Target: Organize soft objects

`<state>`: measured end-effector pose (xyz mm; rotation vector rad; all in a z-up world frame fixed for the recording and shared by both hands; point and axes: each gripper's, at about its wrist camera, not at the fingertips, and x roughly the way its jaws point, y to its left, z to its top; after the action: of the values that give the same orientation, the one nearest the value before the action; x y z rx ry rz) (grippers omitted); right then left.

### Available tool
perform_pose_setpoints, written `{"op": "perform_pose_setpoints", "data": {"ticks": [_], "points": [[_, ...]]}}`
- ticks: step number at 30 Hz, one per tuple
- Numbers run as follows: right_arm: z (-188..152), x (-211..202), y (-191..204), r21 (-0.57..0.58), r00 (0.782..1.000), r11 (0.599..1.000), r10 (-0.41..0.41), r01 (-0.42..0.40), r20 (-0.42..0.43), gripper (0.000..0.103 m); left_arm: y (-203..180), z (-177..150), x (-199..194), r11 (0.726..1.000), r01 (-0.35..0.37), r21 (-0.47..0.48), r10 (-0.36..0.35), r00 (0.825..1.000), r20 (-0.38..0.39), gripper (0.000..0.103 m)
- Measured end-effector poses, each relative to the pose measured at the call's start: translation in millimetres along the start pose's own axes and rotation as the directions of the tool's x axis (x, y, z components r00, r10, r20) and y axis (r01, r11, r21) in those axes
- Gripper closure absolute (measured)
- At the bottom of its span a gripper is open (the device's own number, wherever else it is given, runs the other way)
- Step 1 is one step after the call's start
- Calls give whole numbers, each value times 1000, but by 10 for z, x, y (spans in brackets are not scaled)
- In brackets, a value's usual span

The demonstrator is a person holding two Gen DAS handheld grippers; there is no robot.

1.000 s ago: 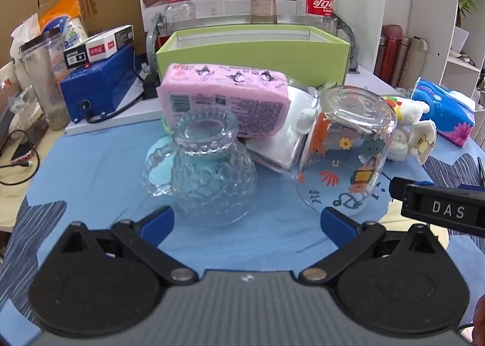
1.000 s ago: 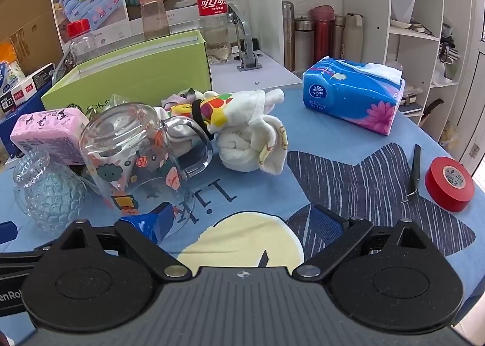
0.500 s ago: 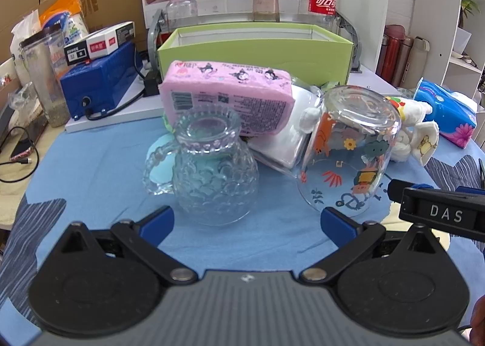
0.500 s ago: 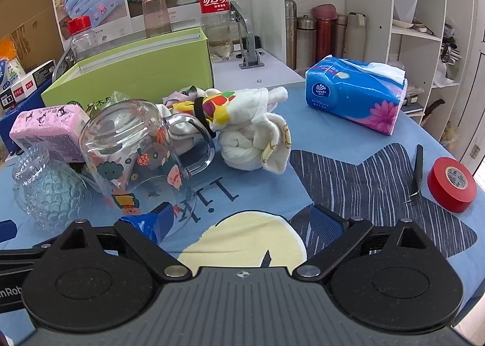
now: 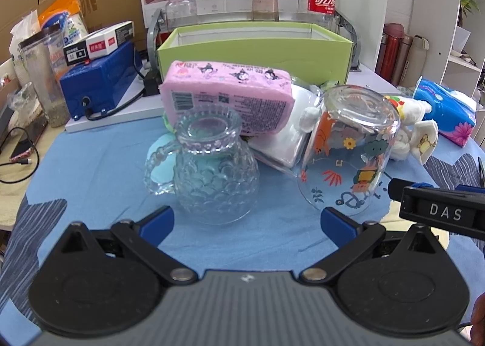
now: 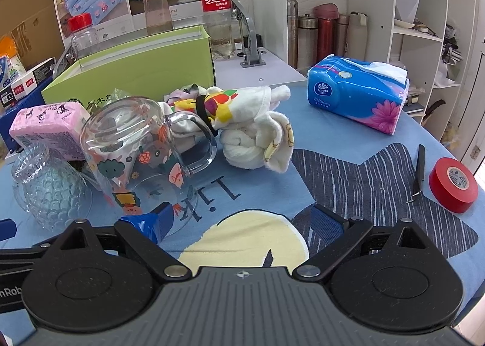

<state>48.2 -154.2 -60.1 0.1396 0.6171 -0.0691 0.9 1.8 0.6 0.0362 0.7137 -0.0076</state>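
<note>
Tissue pack [image 5: 227, 97], pink, has drawn slightly nearer beyond my spread left fingers [image 5: 247, 220]; right fingers [image 6: 242, 221] also spread, nothing grasped yet.

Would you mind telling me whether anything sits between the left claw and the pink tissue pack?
Yes. The upside-down bubble-textured glass mug stands directly in front of the open left claw, with the pink rectangular tissue pack right behind it. The painted glass mug stands to the right.

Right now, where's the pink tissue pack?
The pink tissue pack sits centre-frame in the left wrist view, in front of the green box, just behind the bumpy glass mug and left of the cartoon-print glass mug.
</note>
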Motion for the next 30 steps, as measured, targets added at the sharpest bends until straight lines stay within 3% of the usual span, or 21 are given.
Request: {"op": "perform_pose_setpoints", "data": {"ticks": [11, 17, 22, 30], "points": [[33, -267, -55, 19, 998, 1000, -13, 12, 53, 19, 140, -8, -297, 999, 18, -52, -15, 999, 45, 0], [42, -596, -49, 44, 987, 999, 6, -13, 159, 19, 183, -26, -557, 997, 31, -73, -25, 997, 79, 0], [31, -903, -61, 66, 961, 998, -17, -1, 276, 19, 187, -84, -800, 997, 31, -64, -23, 992, 125, 0], [-48, -1424, -88, 75, 901, 997, -58, 28, 429, 19, 173, -171, -1145, 997, 68, -46, -57, 978, 203, 0]]}}
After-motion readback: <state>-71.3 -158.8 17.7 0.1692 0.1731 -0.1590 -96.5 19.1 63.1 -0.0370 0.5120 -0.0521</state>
